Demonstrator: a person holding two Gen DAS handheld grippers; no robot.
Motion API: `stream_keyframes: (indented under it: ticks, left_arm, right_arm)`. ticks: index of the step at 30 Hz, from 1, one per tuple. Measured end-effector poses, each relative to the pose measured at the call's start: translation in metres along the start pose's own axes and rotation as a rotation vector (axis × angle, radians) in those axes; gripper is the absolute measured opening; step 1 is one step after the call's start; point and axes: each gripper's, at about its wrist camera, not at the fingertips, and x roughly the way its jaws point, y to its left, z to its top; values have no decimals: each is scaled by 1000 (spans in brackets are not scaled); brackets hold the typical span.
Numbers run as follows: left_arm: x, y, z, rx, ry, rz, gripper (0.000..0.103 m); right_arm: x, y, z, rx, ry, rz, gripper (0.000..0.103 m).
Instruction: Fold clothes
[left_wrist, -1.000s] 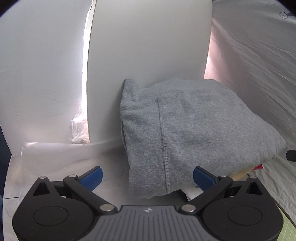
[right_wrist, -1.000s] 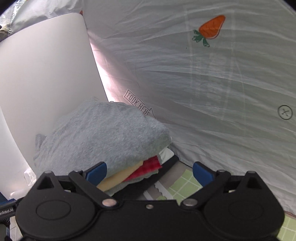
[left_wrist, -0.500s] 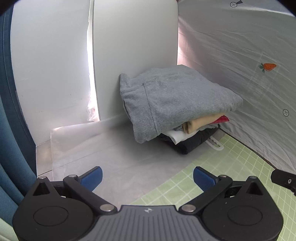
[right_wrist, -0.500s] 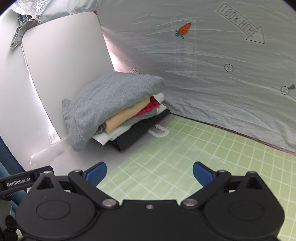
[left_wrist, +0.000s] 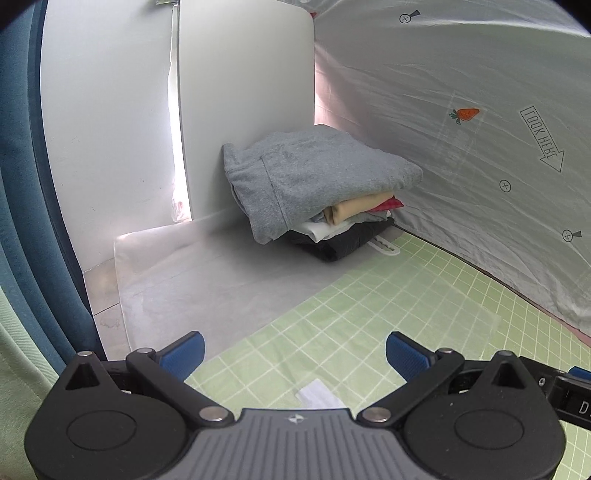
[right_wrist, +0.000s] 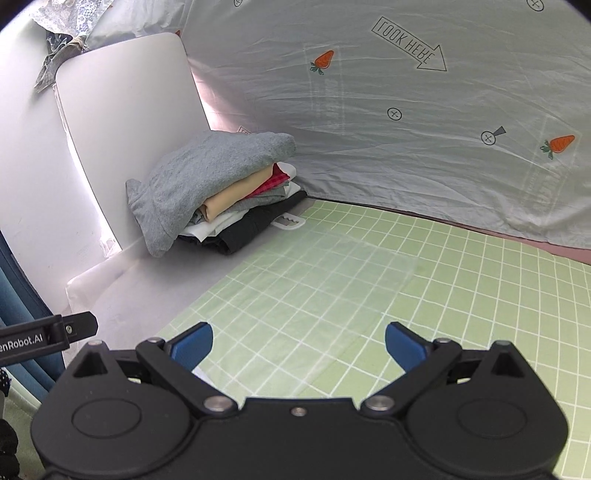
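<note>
A pale green gridded mat (left_wrist: 369, 332) covers the work surface, walled in by a silvery printed sheet (left_wrist: 461, 92) and upright white panels (left_wrist: 243, 92) at the far corner. In the left wrist view, the left gripper (left_wrist: 295, 352) hangs over the mat with its blue-padded fingers spread wide and nothing between them; the stack of folded clothes (left_wrist: 317, 195) sits well ahead of the fingertips, tucked into the corner where panel and sheet meet, likely so finished items stay out of the folding area. A grey sweatshirt (left_wrist: 314, 173) tops it, drooping over the near-left edge. This view alone shows a small white scrap (left_wrist: 317, 395) on the mat just behind the fingertips, and a blue curtain (left_wrist: 22, 184) far to the left. In the right wrist view, the right gripper (right_wrist: 298, 345) is likewise parted and empty, with the stack (right_wrist: 221, 192) far ahead and left of its fingers. From this side the layers read more clearly: tan (right_wrist: 236, 195), red check (right_wrist: 273, 182), white, then black (right_wrist: 255, 225) at the bottom, with a white plastic tab (right_wrist: 288, 221) lying against the black piece. A clear film (right_wrist: 332, 288) lies over the mat ahead of the fingers. No unfolded garment is in view, so this looks like a pause between pieces.
</note>
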Motion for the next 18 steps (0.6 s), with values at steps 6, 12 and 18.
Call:
stream_keyframes:
  ticks: [6, 12, 18]
  left_arm:
    - [-16, 7, -4, 0, -21, -17, 103]
    - [-22, 9, -2, -4, -33, -34, 103]
    - [-25, 10, -5, -9, -29, -39, 103]
  right_arm:
    - [-16, 3, -9, 10, -20, -8, 101]
    - [-25, 5, -13, 9, -35, -16, 101]
    - [-30, 6, -15, 2, -39, -20, 101]
